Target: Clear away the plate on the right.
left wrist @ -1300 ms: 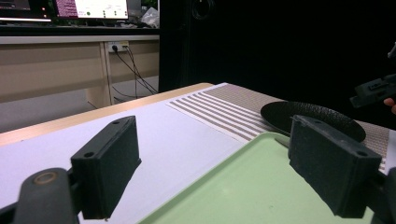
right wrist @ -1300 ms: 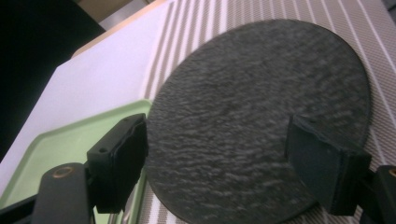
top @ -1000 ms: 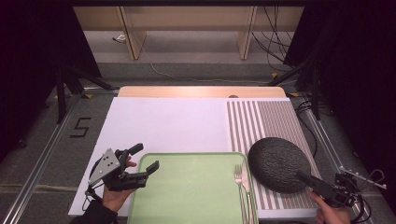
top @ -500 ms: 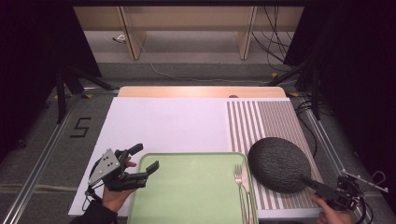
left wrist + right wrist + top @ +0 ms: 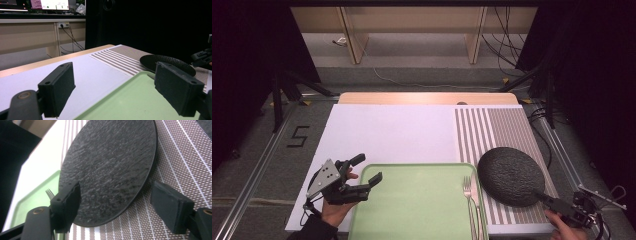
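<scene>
Right gripper [image 5: 546, 199] at the near edge of the round, dark grey, rough-textured plate [image 5: 511, 175], jaws released.

The plate is seen lying flat on the brown-and-white striped placemat [image 5: 507, 130], at the right of the white table top [image 5: 387, 132], its left edge just beside the pale green rectangular plastic tray [image 5: 417, 200]. A silver metal fork [image 5: 470, 197] is laid along the tray's right rim. In the right gripper view the plate's near rim is framed by the two spread black pads, which have just been closing slightly without pressing on it. The left gripper [image 5: 364, 172] is held spread apart over the tray's far-left corner, with nothing grasped.
</scene>
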`<action>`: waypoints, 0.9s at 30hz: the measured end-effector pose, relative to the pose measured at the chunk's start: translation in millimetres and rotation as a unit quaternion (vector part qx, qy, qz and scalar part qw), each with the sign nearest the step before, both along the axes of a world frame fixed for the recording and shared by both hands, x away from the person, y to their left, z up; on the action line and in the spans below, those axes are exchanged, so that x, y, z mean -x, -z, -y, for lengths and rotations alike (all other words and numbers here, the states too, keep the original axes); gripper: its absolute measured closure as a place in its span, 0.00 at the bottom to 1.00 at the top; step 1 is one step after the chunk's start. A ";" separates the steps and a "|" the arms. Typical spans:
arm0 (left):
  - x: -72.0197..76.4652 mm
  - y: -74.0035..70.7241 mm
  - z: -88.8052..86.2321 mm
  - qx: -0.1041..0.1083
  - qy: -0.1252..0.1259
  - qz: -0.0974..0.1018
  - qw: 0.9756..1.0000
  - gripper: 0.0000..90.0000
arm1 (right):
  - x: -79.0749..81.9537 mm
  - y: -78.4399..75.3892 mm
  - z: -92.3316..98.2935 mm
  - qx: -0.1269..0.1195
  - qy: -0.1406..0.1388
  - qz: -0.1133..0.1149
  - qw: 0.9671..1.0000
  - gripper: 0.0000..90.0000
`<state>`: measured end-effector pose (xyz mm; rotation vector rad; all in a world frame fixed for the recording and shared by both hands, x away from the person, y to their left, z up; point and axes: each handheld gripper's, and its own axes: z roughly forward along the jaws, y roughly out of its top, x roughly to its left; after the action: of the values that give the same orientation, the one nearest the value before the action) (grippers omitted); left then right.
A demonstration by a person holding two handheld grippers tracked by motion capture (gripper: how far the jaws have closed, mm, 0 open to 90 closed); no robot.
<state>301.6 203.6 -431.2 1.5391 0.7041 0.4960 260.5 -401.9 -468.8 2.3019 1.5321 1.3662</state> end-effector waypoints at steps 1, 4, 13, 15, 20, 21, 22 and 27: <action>-0.1 0.0 0.0 0.000 0.000 -0.001 1.000 0.18 | 0.3 0.7 0.2 -0.002 0.001 -0.002 1.000 0.29; 0.4 0.0 0.1 -0.001 0.001 0.001 1.000 0.18 | 0.2 5.1 0.3 -0.026 0.001 -0.009 1.000 0.29; 0.1 0.1 0.2 0.000 0.001 0.000 1.000 0.18 | 0.1 9.1 -0.7 -0.052 0.003 -0.018 0.998 0.29; 0.1 0.1 0.0 0.000 0.001 0.000 1.000 0.18 | 0.1 10.9 -0.3 -0.063 0.006 -0.020 0.998 0.30; 0.0 0.2 0.2 -0.001 0.000 0.000 1.000 0.18 | 0.1 13.3 -3.7 -0.084 0.013 -0.026 0.996 0.30; 0.1 0.2 0.1 -0.001 0.000 0.000 1.000 0.18 | -0.3 13.5 -5.9 -0.086 0.014 -0.028 0.996 0.31; 0.0 0.1 0.0 -0.001 0.000 0.000 1.000 0.18 | -0.5 13.6 -7.2 -0.086 0.014 -0.028 0.996 0.31; 0.0 0.3 -0.2 -0.001 0.000 0.000 1.000 0.18 | 0.1 16.5 -8.8 -0.099 0.026 -0.033 0.994 0.34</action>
<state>301.5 203.8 -431.5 1.5417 0.7041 0.4968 260.4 -393.1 -485.3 2.5064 1.4018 1.5045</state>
